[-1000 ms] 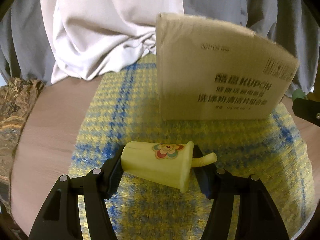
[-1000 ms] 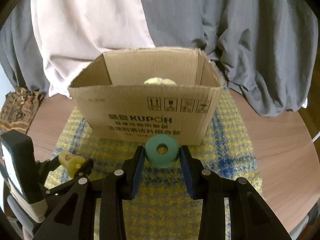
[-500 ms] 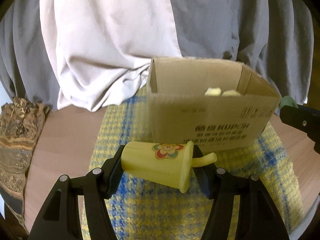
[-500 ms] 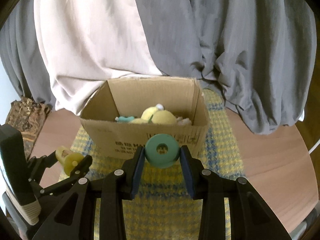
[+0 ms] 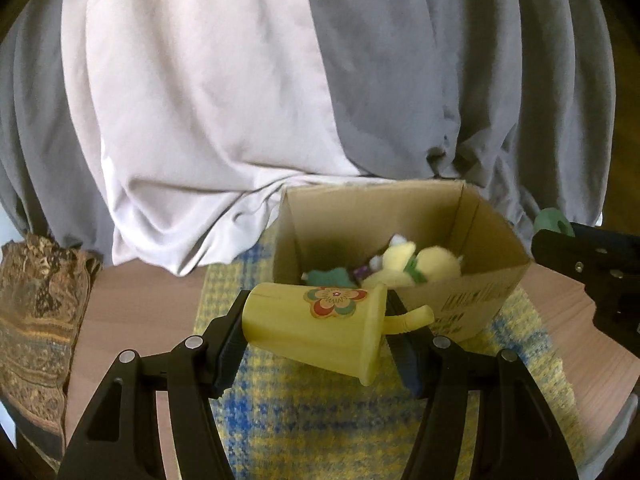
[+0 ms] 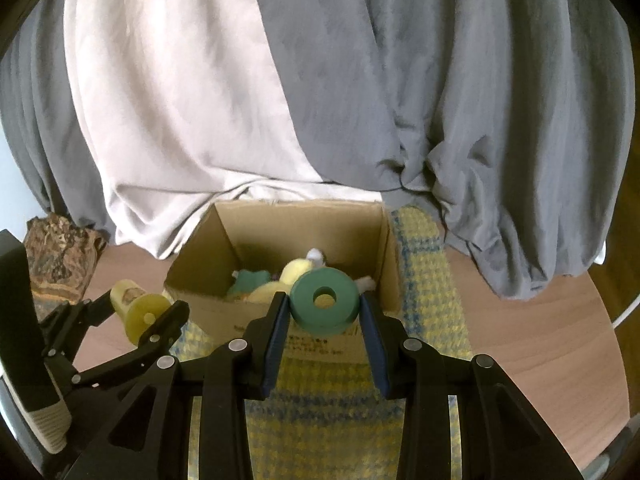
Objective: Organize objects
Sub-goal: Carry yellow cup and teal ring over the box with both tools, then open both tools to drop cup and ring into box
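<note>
My left gripper (image 5: 316,312) is shut on a yellow toy cup (image 5: 316,328) with a flower sticker, held on its side above the mat, just before the near wall of the open cardboard box (image 5: 496,288). It also shows in the right wrist view (image 6: 138,312). My right gripper (image 6: 324,304) is shut on a green ring (image 6: 324,305), held above the box's front wall (image 6: 320,340). The ring shows at the right edge of the left wrist view (image 5: 554,220). Inside the box lie a yellow plush toy (image 5: 424,264) and a green soft toy (image 5: 328,276).
The box stands on a yellow and blue woven mat (image 5: 320,420) on a round wooden table (image 6: 540,320). White and grey drapes (image 6: 280,100) hang behind. A patterned brown cloth (image 5: 36,312) lies at the table's left edge.
Both grippers have risen with their objects, so the box now sits lower and its inside shows. The grips have not changed.
</note>
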`<state>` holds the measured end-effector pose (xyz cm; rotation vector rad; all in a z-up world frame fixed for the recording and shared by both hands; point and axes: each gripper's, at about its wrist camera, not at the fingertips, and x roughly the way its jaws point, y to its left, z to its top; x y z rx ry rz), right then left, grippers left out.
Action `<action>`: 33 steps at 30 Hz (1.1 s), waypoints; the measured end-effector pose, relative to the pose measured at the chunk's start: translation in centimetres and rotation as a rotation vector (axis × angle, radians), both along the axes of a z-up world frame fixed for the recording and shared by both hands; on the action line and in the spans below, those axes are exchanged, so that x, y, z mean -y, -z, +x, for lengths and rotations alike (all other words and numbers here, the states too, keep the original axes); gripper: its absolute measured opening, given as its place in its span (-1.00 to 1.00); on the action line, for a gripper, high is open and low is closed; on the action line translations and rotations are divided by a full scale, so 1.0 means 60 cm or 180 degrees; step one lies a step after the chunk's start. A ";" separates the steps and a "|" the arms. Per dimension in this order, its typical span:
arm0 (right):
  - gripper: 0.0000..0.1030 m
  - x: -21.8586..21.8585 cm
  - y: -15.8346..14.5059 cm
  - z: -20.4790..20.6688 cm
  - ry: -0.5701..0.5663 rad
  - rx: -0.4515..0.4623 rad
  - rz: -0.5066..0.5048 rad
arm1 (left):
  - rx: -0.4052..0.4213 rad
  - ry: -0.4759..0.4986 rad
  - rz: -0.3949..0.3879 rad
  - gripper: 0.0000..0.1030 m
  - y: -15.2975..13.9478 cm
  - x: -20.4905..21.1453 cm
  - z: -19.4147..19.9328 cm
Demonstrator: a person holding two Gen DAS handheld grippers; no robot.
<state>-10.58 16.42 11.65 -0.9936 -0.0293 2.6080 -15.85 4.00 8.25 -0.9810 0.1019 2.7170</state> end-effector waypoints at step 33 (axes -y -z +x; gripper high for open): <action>-0.29 -0.083 -0.005 -0.134 0.0139 0.0274 -0.0199 | 0.0249 0.0142 -0.0046 0.22 -0.006 -0.053 -0.146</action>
